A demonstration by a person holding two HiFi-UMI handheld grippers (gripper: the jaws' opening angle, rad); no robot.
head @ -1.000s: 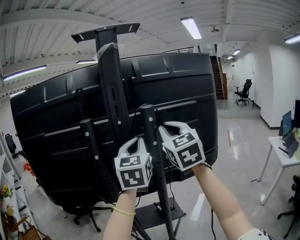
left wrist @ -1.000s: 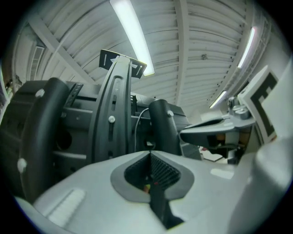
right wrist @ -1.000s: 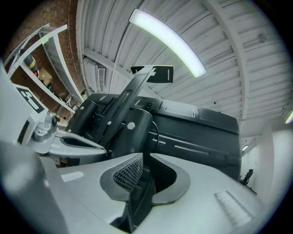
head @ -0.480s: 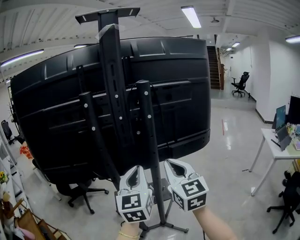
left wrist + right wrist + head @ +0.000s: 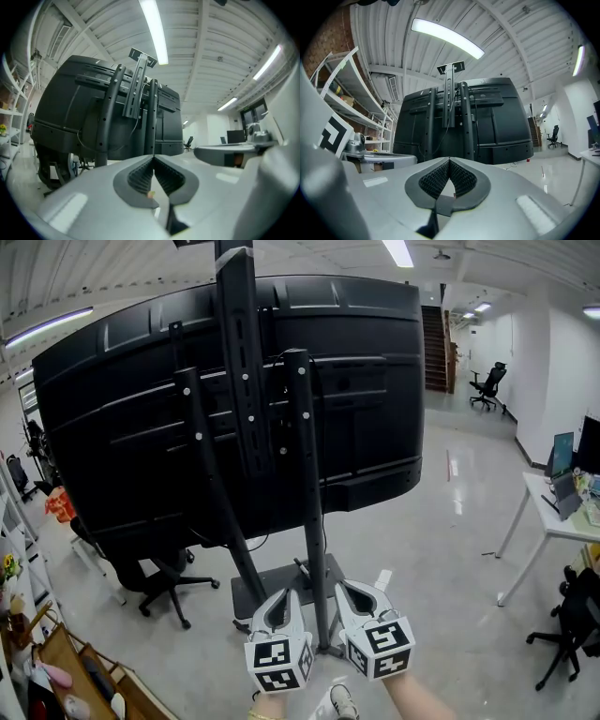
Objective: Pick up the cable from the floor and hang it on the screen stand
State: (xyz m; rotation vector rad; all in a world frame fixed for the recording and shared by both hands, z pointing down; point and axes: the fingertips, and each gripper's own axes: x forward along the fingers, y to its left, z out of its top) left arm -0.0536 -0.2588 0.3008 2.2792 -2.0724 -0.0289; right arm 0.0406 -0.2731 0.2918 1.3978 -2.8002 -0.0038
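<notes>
**Checking the Cable on the Stand**

Head view: the big screen (image 5: pixel 122 427) filled the picture from 9 to 1 o'clock, with its back to us. The stand (image 5: pixel 305 474) ran down to its base (image 5: pixel 272 579) near 6 o'clock. The left gripper (image 5: pixel 284 596) and the right gripper (image 5: pixel 349 589) were low at 6 o'clock, one on each side of the pole. No cable showed on the floor (image 5: pixel 422 549) here.

Left gripper view: the left gripper (image 5: pixel 153 159) had its jaws pressed together, with nothing between them. At 11 o'clock, a thin cable (image 5: pixel 137 123) hung by the poles of the stand.

Right gripper view: the right gripper (image 5: pixel 449 161) was pressed together too, and held nothing. The cable (image 5: pixel 444 138) ran down beside a pole at 12 o'clock.

The hanging looked done. The best thing then was to check that the cable sat snug on the stand and would not slip. Both grippers should have kept off the poles, so nothing caught the cable and pulled it down.
</notes>
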